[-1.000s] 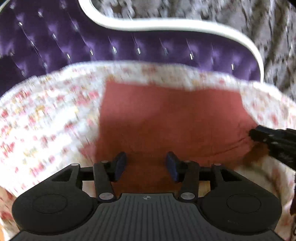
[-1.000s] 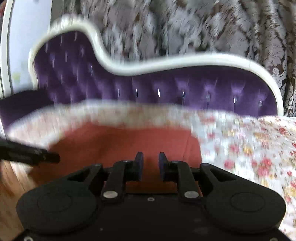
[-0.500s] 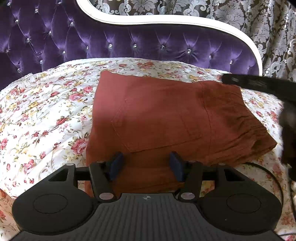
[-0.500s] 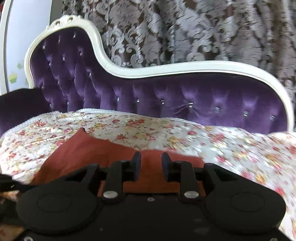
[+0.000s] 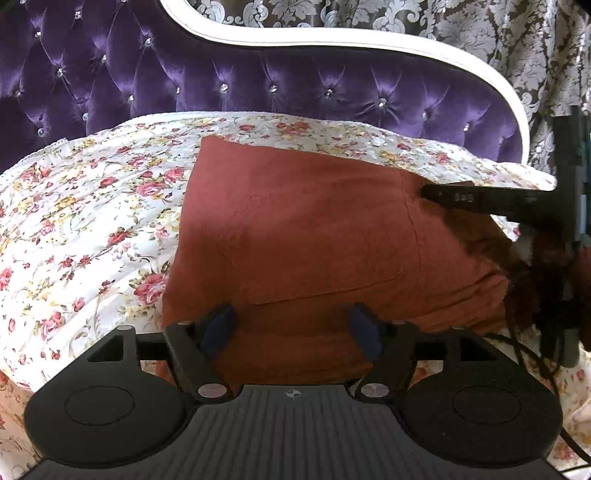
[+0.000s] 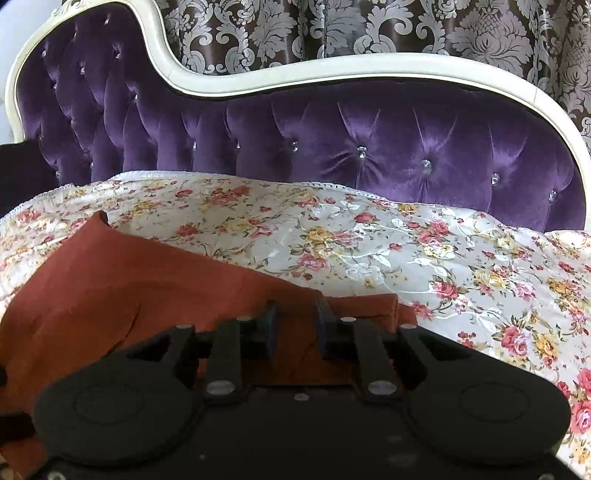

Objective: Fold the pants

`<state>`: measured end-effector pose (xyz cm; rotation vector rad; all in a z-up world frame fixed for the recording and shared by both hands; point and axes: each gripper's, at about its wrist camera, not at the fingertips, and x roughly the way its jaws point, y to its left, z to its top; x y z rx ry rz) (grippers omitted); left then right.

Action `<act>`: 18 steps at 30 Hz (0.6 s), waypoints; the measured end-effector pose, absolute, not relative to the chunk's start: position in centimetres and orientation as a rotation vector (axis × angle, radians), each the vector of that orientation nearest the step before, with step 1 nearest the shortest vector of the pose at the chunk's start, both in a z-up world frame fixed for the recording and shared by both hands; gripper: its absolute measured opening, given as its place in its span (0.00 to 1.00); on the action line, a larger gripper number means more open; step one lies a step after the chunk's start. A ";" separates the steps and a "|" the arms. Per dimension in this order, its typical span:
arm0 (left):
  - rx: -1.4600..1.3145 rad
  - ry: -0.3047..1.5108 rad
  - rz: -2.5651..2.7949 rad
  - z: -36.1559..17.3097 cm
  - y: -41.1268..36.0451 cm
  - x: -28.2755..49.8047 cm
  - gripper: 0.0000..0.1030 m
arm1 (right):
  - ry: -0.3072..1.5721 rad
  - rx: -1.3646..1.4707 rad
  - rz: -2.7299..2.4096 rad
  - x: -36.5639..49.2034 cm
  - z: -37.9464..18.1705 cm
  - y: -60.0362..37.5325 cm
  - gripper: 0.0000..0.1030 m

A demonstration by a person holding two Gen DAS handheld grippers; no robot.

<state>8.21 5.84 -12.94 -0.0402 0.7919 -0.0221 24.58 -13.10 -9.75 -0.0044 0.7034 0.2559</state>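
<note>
Rust-red pants (image 5: pixel 314 236) lie folded into a flat rectangle on a floral sheet (image 5: pixel 92 221). My left gripper (image 5: pixel 290 319) hovers over their near edge. Its jaws are opening, and only the fabric below shows between the blue pads (image 5: pixel 218 328). A black finger of my right gripper (image 5: pixel 480 201) reaches in from the right onto the pants' gathered right end. In the right wrist view the pants (image 6: pixel 110 288) spread to the lower left. My right gripper (image 6: pixel 295 317) sits over their right edge. Its jaws are closing to a narrow gap, and I see no cloth pinched between them.
The sheet (image 6: pixel 406 258) covers a purple tufted sofa back (image 5: pixel 258 77) with a white curved frame (image 6: pixel 332 70). A patterned curtain (image 6: pixel 369 26) hangs behind. A black cable (image 5: pixel 532 354) trails at the right of the left wrist view.
My left jaws have spread wider while that hand stayed put. My right gripper has shifted to the pants' right end and come down onto it. Its jaws widened, then narrowed again.
</note>
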 end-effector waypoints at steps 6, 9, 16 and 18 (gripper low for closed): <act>-0.051 0.784 0.025 -13.3 5.3 8.8 0.82 | 0.709 -0.008 0.208 21.1 -8.7 -14.8 0.45; -0.057 0.772 0.022 -13.4 5.3 8.8 0.86 | 0.705 0.034 0.200 19.0 -8.7 -16.2 0.54; -0.057 0.775 0.017 -13.3 5.2 9.0 0.90 | 0.677 0.080 0.128 14.3 -9.0 -17.5 0.64; -0.055 0.774 0.021 -13.2 5.1 8.9 0.90 | 0.694 0.143 0.119 13.6 -9.1 -18.2 0.65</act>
